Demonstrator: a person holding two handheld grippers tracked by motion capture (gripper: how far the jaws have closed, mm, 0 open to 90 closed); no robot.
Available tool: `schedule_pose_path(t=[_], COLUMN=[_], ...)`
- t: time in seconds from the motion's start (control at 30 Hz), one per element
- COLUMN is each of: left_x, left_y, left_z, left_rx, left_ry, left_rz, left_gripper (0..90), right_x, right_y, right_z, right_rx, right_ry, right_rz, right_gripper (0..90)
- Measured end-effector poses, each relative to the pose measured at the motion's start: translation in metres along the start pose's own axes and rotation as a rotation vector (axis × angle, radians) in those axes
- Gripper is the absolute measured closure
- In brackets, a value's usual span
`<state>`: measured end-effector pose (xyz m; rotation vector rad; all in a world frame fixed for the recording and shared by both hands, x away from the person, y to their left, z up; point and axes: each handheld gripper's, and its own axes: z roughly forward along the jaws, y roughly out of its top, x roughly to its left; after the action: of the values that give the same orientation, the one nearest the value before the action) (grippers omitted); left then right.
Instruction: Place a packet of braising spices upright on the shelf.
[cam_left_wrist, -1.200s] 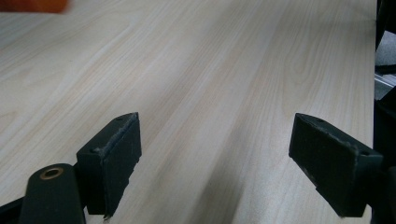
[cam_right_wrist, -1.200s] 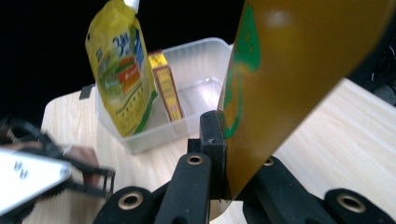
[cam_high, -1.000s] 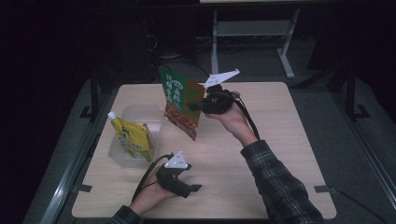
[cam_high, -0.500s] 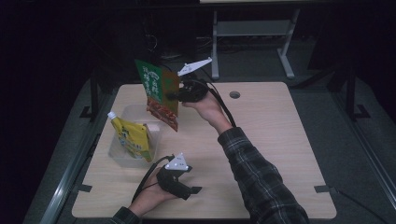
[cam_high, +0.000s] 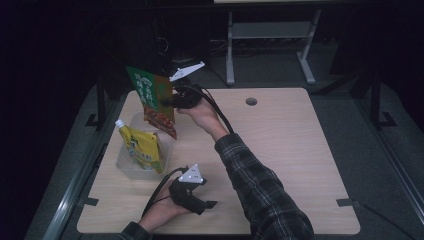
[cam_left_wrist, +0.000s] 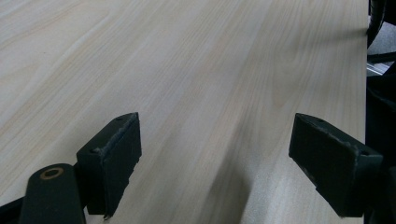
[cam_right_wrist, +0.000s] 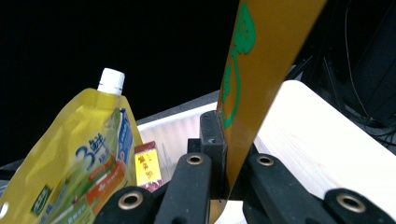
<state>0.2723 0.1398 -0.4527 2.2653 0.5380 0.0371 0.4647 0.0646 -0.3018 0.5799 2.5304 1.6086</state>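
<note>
My right gripper (cam_high: 172, 101) is shut on the edge of a flat green, orange and red snack packet (cam_high: 155, 100), which hangs in the air over the far left of the table, just above a clear plastic tub (cam_high: 126, 162). In the right gripper view the packet (cam_right_wrist: 254, 70) stands pinched between the black jaws. A yellow spouted pouch (cam_high: 142, 146) with a white cap leans upright in the tub, and the right gripper view shows this pouch (cam_right_wrist: 79, 158) close below. My left gripper (cam_high: 207, 205) rests on the table near the front edge, its fingers (cam_left_wrist: 114, 154) wide apart over bare wood.
The light wooden table (cam_high: 280, 150) has a round cable hole (cam_high: 251, 101) at the back. A metal frame (cam_high: 270, 35) stands beyond the far edge. The cable (cam_high: 215, 107) from my right gripper trails along the plaid sleeve.
My right gripper has carried the packet leftward across the table's back, from near the centre to above the tub. The left gripper has stayed put.
</note>
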Motion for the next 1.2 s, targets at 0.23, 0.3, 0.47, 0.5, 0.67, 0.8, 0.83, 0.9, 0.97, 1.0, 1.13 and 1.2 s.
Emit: schedule_pose_path(t=[0.23,0.3,0.47,0.5,0.67,0.8,0.83,0.9,0.97,1.0,1.13,1.2], left_x=[-0.001,-0.001,-0.002,-0.002,-0.001,-0.001,-0.001,-0.001,-0.001,-0.001,-0.001,-0.001], left_y=[0.001,0.001,0.001,0.001,0.001,0.001,0.001,0.001,0.001,0.001,0.001,0.001], left_z=[0.002,0.002,0.002,0.002,0.002,0.002,0.002,0.003,0.003,0.002,0.002,0.002], left_rx=[-0.008,-0.006,-0.014,-0.011,-0.001,0.003,0.006,0.005,0.004,0.009,0.006,0.010], left_ry=[-0.005,-0.006,-0.008,-0.008,-0.012,-0.015,-0.016,-0.016,-0.016,-0.015,-0.014,-0.016], left_rz=[-0.008,-0.005,-0.019,-0.018,-0.004,0.005,0.006,0.000,0.002,0.004,0.001,0.006], left_gripper=[16.4,16.3,16.4,16.4,16.3,16.4,16.3,16.4,16.4,16.4,16.3,16.4], right_x=[0.003,0.004,0.004,0.005,0.003,0.004,0.005,0.006,0.007,0.007,0.007,0.007], right_y=[0.002,0.001,-0.002,-0.003,-0.011,-0.017,-0.019,-0.021,-0.022,-0.023,-0.025,-0.025], right_z=[0.019,0.024,0.034,0.036,0.044,0.051,0.052,0.055,0.057,0.058,0.058,0.058], right_rx=[0.005,0.007,0.008,0.013,0.035,0.054,0.059,0.065,0.073,0.077,0.074,0.076], right_ry=[-0.002,-0.001,0.002,0.001,-0.007,-0.007,-0.009,-0.008,-0.009,-0.009,-0.004,-0.005], right_rz=[-0.009,-0.007,-0.007,-0.008,-0.011,-0.008,-0.016,-0.020,-0.027,-0.031,-0.023,-0.026], right_gripper=[89.7,89.7,89.7,89.7,89.7,89.7,89.6,89.6,89.6,89.6,89.5,89.4])
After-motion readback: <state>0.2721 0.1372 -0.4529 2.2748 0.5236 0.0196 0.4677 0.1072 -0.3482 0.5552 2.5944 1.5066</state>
